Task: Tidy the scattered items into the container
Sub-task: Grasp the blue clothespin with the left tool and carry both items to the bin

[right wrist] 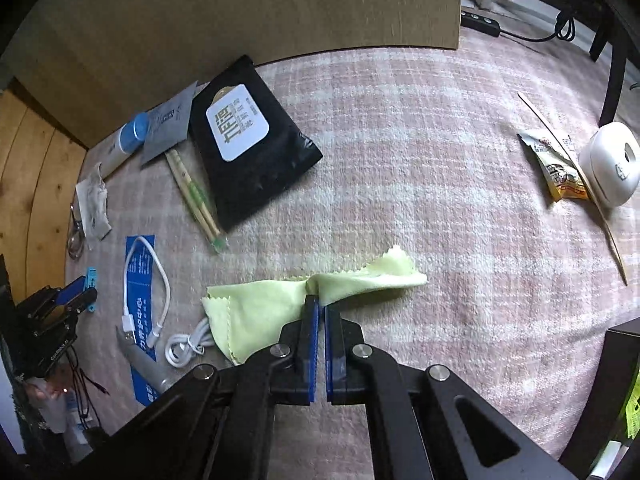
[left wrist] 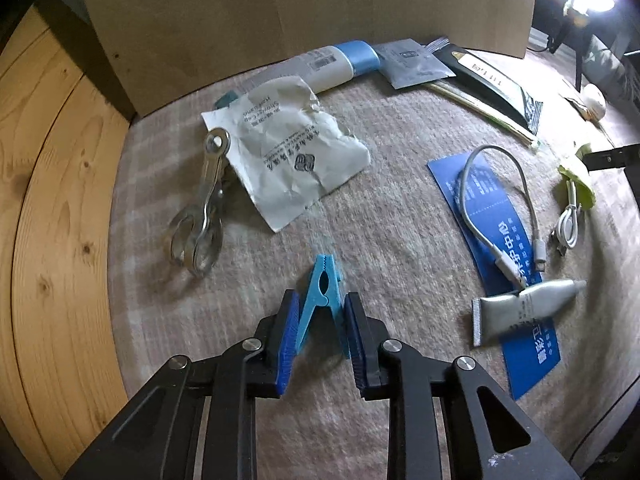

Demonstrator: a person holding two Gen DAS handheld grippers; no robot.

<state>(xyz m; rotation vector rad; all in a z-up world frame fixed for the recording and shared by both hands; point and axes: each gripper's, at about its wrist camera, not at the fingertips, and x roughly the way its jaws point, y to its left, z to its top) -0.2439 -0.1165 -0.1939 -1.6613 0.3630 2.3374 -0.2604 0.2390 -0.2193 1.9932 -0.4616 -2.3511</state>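
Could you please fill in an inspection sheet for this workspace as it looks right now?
Surface: checked blanket, over wooden boards.
Job's things: blue clothespin, yellow cloth, scissors, grey tube, black pouch, chopsticks, cardboard box.
Clutter: crumpled packet, blue card, snack wrapper.
Grippers: left gripper clamps the clothespin; right gripper pinches the cloth.
Cables: white cable on the card; a coiled one beside the cloth.
Surroundings: power strip, white round gadget.

Right tongs [right wrist: 319,305] pinching yellow cloth [right wrist: 256,304]
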